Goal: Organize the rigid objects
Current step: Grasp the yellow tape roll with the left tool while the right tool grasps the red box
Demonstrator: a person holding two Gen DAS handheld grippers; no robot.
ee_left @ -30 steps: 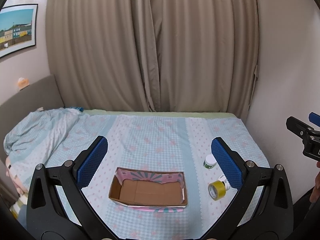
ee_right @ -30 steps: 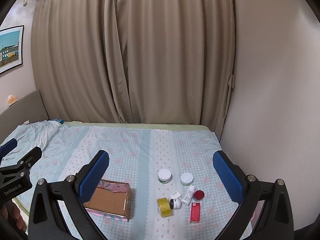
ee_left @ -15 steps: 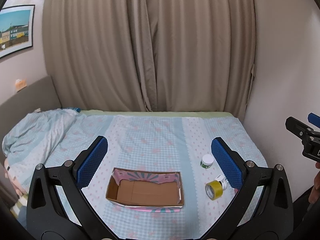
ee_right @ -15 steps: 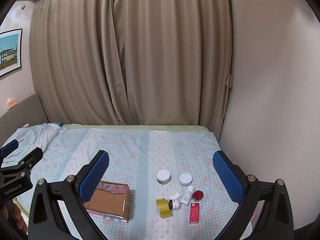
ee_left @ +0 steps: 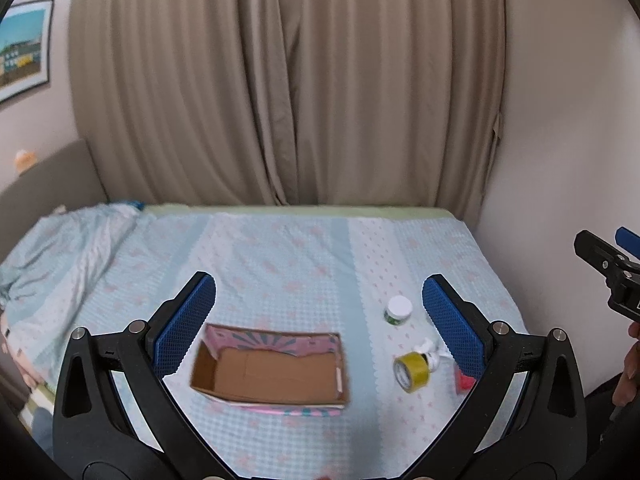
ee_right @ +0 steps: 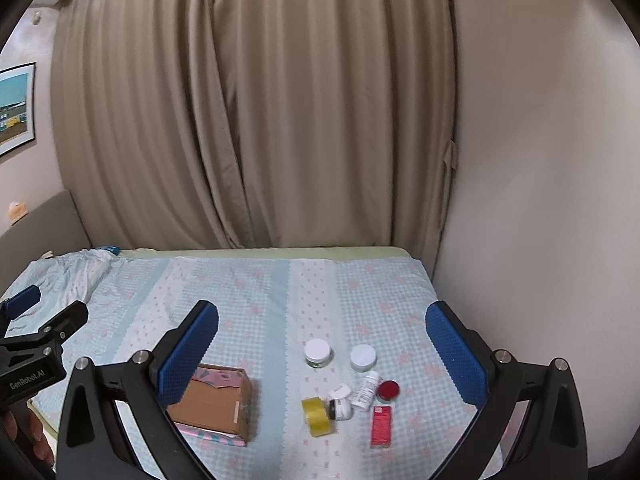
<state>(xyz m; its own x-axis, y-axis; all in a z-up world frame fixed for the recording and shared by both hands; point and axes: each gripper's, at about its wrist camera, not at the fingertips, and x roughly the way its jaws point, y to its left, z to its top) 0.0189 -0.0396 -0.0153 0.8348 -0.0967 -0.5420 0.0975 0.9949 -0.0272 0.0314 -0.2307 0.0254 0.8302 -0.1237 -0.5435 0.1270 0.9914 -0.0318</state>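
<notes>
Bed [ee_left: 280, 256] | cardboard box [ee_left: 272, 368] empty | left tool [ee_left: 318, 322] wide | right tool [ee_right: 322, 348] wide, nothing held

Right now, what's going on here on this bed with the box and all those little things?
A person holds a two-finger gripper in each hand above the bed; the left gripper and right gripper are both open and hold nothing. The open brown cardboard box with pink patterned sides sits empty on the blue checked bedsheet. To its right lie the yellow tape roll, two white-lidded jars, a white bottle, a round red tin and a flat red carton. Nothing is packed yet.
</notes>
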